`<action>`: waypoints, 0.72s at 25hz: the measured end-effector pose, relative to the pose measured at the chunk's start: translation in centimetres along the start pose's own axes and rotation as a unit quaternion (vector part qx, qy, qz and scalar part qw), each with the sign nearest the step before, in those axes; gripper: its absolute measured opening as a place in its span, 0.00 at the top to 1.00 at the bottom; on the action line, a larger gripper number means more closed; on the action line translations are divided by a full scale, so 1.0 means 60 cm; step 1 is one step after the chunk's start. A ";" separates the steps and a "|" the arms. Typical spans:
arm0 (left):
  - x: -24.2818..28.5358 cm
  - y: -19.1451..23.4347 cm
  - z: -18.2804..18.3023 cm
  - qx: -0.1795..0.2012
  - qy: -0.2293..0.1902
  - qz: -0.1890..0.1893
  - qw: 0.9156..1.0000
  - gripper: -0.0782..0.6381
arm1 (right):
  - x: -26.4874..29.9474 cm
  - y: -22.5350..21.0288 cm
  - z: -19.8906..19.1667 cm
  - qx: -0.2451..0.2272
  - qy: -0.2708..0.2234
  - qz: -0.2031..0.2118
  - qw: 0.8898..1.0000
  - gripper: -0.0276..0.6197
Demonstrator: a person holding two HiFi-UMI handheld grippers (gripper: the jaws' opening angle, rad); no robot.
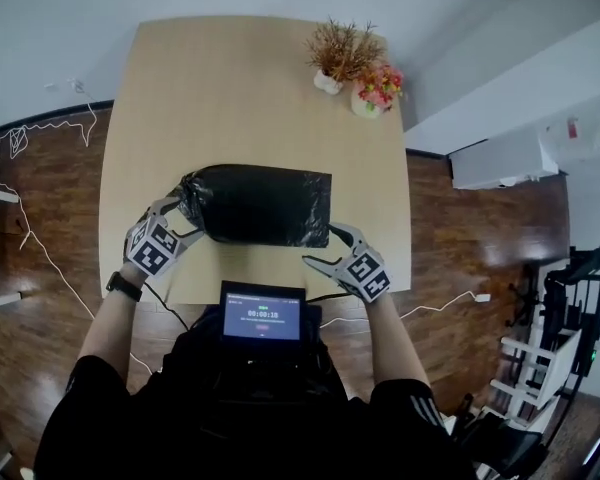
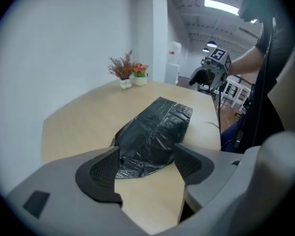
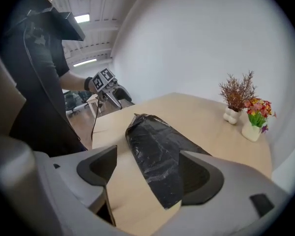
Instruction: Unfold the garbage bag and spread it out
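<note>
A black garbage bag (image 1: pixel 260 204) lies folded into a crumpled rectangle on the tan table (image 1: pixel 210 98). My left gripper (image 1: pixel 183 218) is at the bag's left end. In the left gripper view the bag (image 2: pixel 155 132) reaches in between the jaws of the left gripper (image 2: pixel 146 165), which stand apart and do not press on it. My right gripper (image 1: pixel 327 246) sits at the bag's near right corner. In the right gripper view that corner of the bag (image 3: pixel 157 151) lies between the spread jaws of the right gripper (image 3: pixel 155 168), close to the right-hand one.
A white pot of dried brown stems (image 1: pixel 332 63) and a pot of pink flowers (image 1: pixel 374 92) stand at the table's far right corner. A small lit screen (image 1: pixel 262 316) hangs at my chest over the near table edge. Cables (image 1: pixel 40 238) trail on the wooden floor.
</note>
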State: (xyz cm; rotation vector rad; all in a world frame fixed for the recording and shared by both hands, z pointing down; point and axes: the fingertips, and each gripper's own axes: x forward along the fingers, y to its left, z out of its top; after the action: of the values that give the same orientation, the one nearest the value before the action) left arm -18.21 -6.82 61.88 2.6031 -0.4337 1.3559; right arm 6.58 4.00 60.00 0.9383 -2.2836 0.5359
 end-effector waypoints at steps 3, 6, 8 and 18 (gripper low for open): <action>-0.013 -0.036 -0.005 0.003 -0.010 0.004 1.000 0.41 | -0.029 0.008 -0.014 0.031 -0.002 -0.025 0.999 0.29; -0.028 -0.074 -0.005 0.001 -0.029 0.007 1.000 0.41 | -0.052 0.019 -0.031 0.046 -0.002 -0.048 0.998 0.37; -0.039 -0.097 -0.008 -0.001 -0.039 0.014 0.999 0.41 | -0.071 0.029 -0.033 0.060 -0.031 -0.059 0.996 0.38; -0.121 -0.272 0.024 -0.007 -0.111 0.069 0.991 0.40 | -0.227 0.125 -0.054 0.142 -0.191 -0.097 0.966 0.39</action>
State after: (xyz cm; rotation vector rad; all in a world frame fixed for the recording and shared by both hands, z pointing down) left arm -15.61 9.43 54.79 2.7691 -0.6657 1.0981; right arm 10.01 17.46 52.34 1.5032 -2.4497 0.6536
